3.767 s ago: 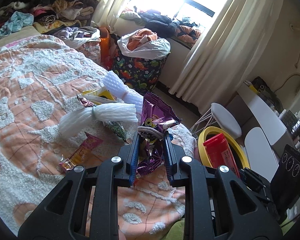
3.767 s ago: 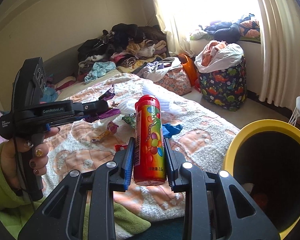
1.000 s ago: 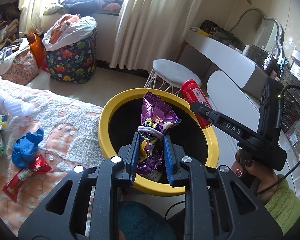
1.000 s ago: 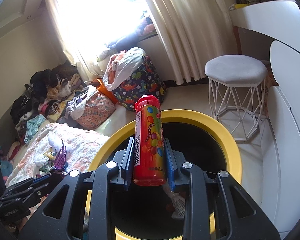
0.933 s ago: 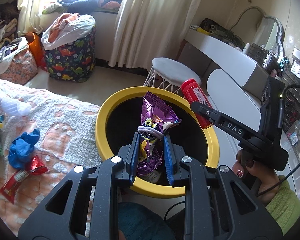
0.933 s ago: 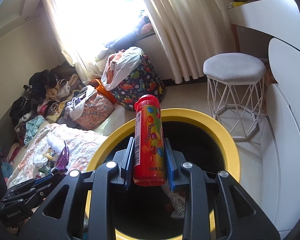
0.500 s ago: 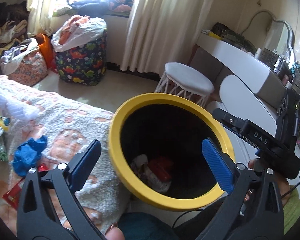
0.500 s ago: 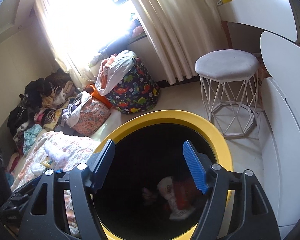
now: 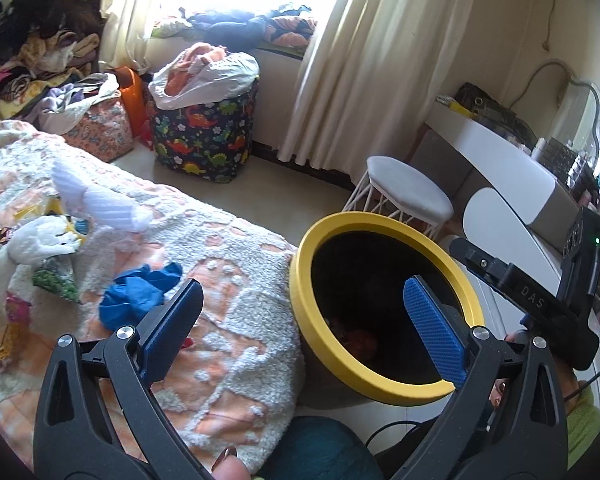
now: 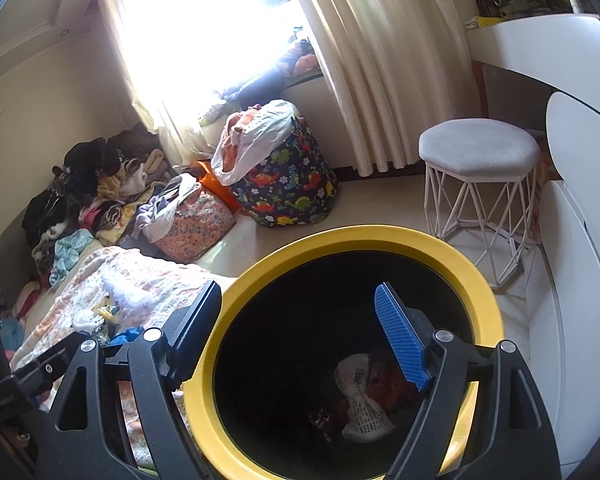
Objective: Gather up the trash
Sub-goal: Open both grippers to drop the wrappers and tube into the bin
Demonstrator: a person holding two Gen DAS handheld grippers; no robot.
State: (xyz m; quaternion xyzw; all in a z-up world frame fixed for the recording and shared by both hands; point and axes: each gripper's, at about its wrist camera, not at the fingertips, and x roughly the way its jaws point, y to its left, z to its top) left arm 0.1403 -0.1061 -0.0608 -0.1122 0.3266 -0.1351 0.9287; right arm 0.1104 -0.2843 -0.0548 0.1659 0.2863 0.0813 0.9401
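You are holding both grippers spread and empty: the left gripper point(image 9: 300, 316) and right gripper point(image 10: 300, 332) have just dropped the purple wrapper and red candy tube into the yellow-rimmed bin point(image 10: 340, 240). Blue glove point(image 9: 140, 292) and wrappers are waiting on the bedspread point(image 9: 236, 248).

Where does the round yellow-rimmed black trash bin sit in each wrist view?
Left wrist: round yellow-rimmed black trash bin right of centre, beside the bed.
Right wrist: the bin fills the lower centre, seen from above.
Shared landmark: white wire-legged stool just beyond the bin.
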